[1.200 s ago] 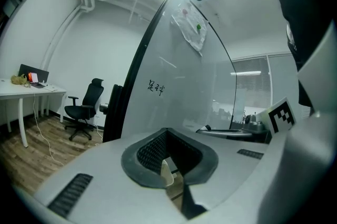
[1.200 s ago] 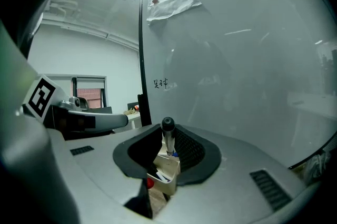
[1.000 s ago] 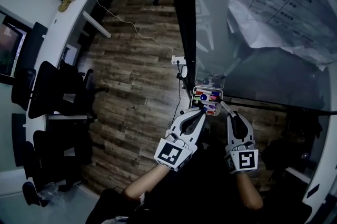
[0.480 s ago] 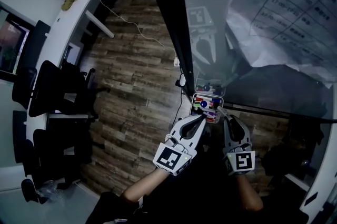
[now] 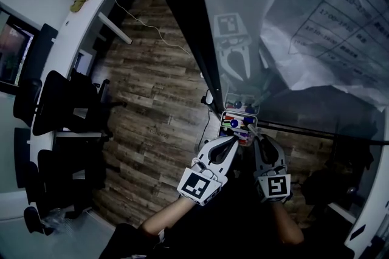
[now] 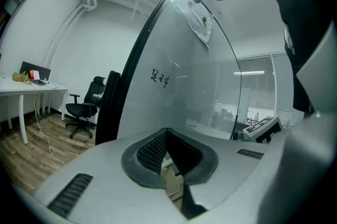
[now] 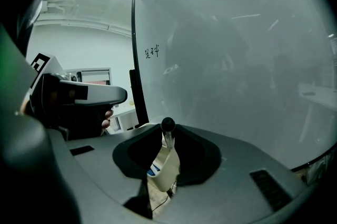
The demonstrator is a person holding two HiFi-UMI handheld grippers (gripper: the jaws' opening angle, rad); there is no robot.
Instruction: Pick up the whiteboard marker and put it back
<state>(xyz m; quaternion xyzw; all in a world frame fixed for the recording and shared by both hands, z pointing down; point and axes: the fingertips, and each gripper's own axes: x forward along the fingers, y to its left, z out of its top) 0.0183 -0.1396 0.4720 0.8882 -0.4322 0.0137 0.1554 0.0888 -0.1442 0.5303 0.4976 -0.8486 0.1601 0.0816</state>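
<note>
A small cream marker box (image 5: 222, 121) hangs low on the whiteboard (image 5: 273, 8) and holds several coloured markers. My right gripper (image 5: 261, 141) is shut on the whiteboard marker (image 5: 253, 126), whose far end sits at the box's right edge. In the right gripper view the marker (image 7: 167, 131) stands up between the jaws, black cap on top, over the box (image 7: 163, 173). My left gripper (image 5: 230, 141) is shut and empty just below the box's left side. In the left gripper view, the box (image 6: 171, 181) shows through the closed jaws.
A large printed sheet (image 5: 340, 14) is taped to the board's upper right. On the wooden floor (image 5: 158, 87) lies a cable leading to a socket strip (image 5: 208, 96). A curved white desk (image 5: 67, 33) and black office chairs (image 5: 55, 112) stand at the left.
My right gripper has sunk a little with the marker, closer to the box. The left gripper has stayed where it was.
</note>
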